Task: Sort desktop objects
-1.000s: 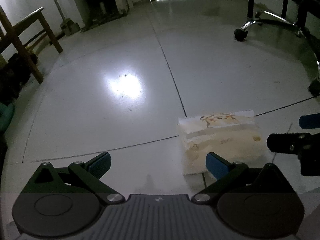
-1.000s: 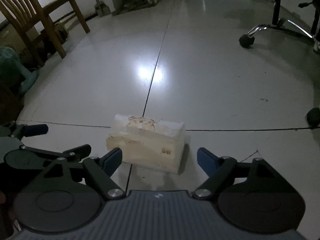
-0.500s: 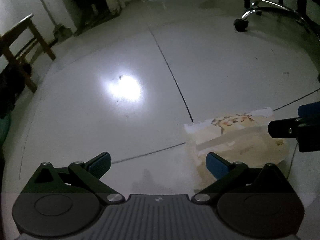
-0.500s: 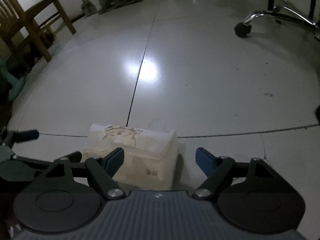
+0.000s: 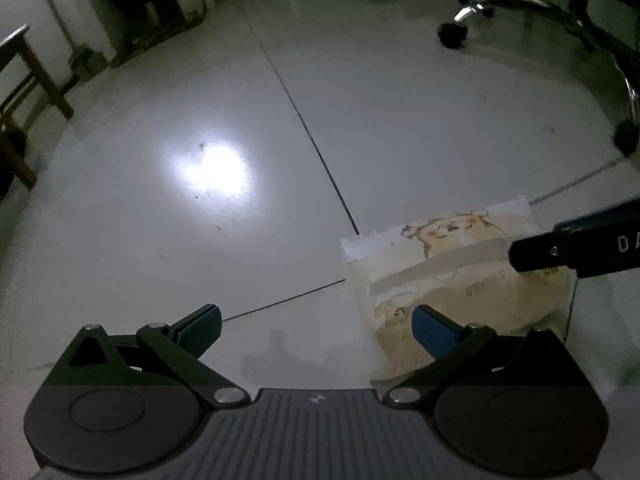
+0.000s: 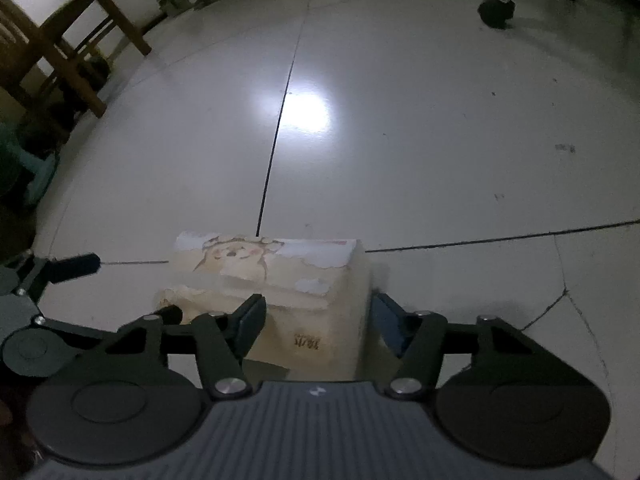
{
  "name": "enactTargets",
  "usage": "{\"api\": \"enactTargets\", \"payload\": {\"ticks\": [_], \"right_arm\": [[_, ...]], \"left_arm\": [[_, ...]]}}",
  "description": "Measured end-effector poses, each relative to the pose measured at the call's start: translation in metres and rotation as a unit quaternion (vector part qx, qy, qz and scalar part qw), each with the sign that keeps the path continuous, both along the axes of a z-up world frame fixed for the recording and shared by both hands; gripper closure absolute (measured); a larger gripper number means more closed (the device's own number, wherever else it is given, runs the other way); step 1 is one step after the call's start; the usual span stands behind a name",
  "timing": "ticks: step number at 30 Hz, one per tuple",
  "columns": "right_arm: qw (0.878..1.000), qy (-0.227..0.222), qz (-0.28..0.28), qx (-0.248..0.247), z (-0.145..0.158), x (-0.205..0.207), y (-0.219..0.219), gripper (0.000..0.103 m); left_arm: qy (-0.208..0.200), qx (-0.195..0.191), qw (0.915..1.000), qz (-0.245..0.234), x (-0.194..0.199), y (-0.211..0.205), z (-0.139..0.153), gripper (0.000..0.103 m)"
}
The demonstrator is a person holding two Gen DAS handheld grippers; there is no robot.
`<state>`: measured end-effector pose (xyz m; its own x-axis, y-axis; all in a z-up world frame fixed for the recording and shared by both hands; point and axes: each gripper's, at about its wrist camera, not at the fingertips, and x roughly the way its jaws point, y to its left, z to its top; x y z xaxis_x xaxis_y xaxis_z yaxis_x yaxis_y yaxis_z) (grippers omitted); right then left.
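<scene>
A cream soft tissue pack (image 6: 280,280) with a cartoon dog print lies on the white tiled floor; it also shows in the left wrist view (image 5: 460,276). My right gripper (image 6: 316,322) is open, with its jaws around the near right end of the pack. My left gripper (image 5: 316,326) is open and empty, just left of the pack, its right finger in front of the pack's near corner. The right gripper's finger (image 5: 580,246) reaches in over the pack from the right in the left wrist view.
A wooden chair (image 6: 60,48) stands at the far left. An office chair base with castors (image 5: 472,16) is at the far right. Dark furniture (image 5: 132,4) lines the back wall. Dark grout lines (image 5: 312,140) cross the floor.
My right gripper has moved forward and down so its open jaws now straddle the pack's end. My left gripper has drifted left and closer. The pack has not moved.
</scene>
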<state>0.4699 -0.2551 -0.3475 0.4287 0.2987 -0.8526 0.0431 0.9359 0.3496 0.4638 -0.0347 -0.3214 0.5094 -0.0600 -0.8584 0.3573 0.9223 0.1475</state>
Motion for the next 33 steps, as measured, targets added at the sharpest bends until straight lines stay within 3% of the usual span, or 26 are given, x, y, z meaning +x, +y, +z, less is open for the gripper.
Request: {"api": "enactTargets", "payload": {"ticks": [3, 7, 9, 10, 12, 15, 29, 33], "right_arm": [[1.0, 0.006, -0.011, 0.014, -0.001, 0.001, -0.007, 0.052], [1.0, 0.013, -0.008, 0.026, -0.002, 0.0, -0.011, 0.072], [1.0, 0.012, -0.008, 0.025, -0.002, -0.001, -0.011, 0.08], [1.0, 0.011, -0.008, 0.024, -0.001, -0.002, -0.011, 0.089], [1.0, 0.011, -0.007, 0.025, -0.002, -0.002, -0.011, 0.09], [1.0, 0.005, -0.003, 0.02, 0.0, -0.004, -0.012, 0.092], [1.0, -0.011, -0.001, 0.018, 0.006, -0.007, -0.01, 0.096], [1.0, -0.01, -0.003, 0.016, 0.006, -0.008, -0.011, 0.096]], "left_arm": [[0.009, -0.018, 0.9997, 0.012, 0.003, 0.006, -0.003, 0.007], [0.03, -0.044, 0.9986, 0.007, 0.003, 0.009, -0.006, 0.022], [0.043, -0.055, 0.9976, 0.005, 0.003, 0.011, -0.009, 0.04], [0.051, -0.059, 0.997, 0.002, 0.003, 0.011, -0.012, 0.044], [0.063, -0.065, 0.9959, -0.003, 0.002, 0.012, -0.015, 0.055], [0.071, -0.072, 0.9949, -0.008, 0.001, 0.013, -0.018, 0.064], [0.061, -0.07, 0.9956, -0.006, -0.001, 0.023, -0.011, 0.067], [0.045, -0.083, 0.9952, -0.024, -0.008, 0.029, -0.006, 0.075]]}}
